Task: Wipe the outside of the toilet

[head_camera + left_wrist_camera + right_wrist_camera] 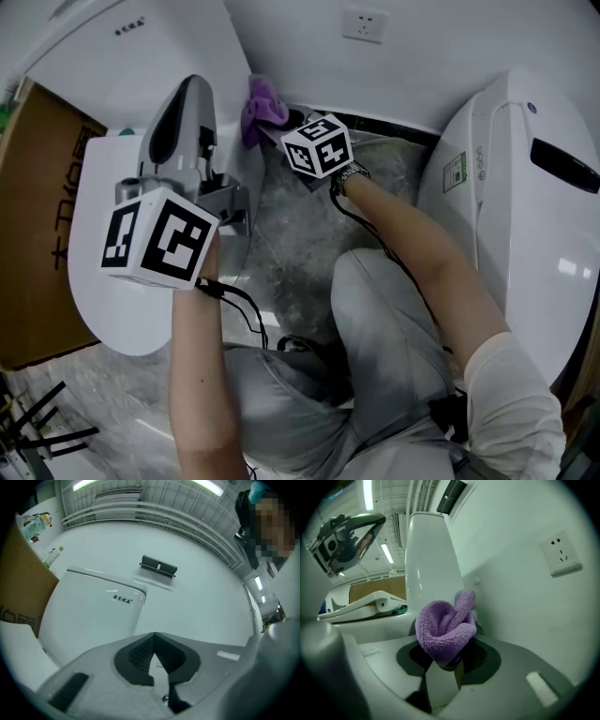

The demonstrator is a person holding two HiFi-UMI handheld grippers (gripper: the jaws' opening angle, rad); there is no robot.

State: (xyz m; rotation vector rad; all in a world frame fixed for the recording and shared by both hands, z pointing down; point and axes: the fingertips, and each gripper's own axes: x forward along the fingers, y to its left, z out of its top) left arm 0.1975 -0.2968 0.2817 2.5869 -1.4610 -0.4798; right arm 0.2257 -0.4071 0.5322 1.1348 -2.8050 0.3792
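The right hand-held gripper [446,662] is squeezing a purple cloth [443,630] by the white wall [525,606], over the grey speckled floor [291,253]. The left hand-held gripper [154,637], pinched shut, is pointing at the toilet [93,609].

Purple cloth [443,630], white toilet [108,309], brown cardboard box [37,281].

Two toilets [103,281] [525,216], one cloth [264,105] (purple), one socket [365,24]

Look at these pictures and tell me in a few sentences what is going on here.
A person crouching beside a toilet holds tongs in each hand. The right tongs grip a purple cloth next to the toilet's tank, near the wall. The left tongs are shut and empty, close by the toilet.
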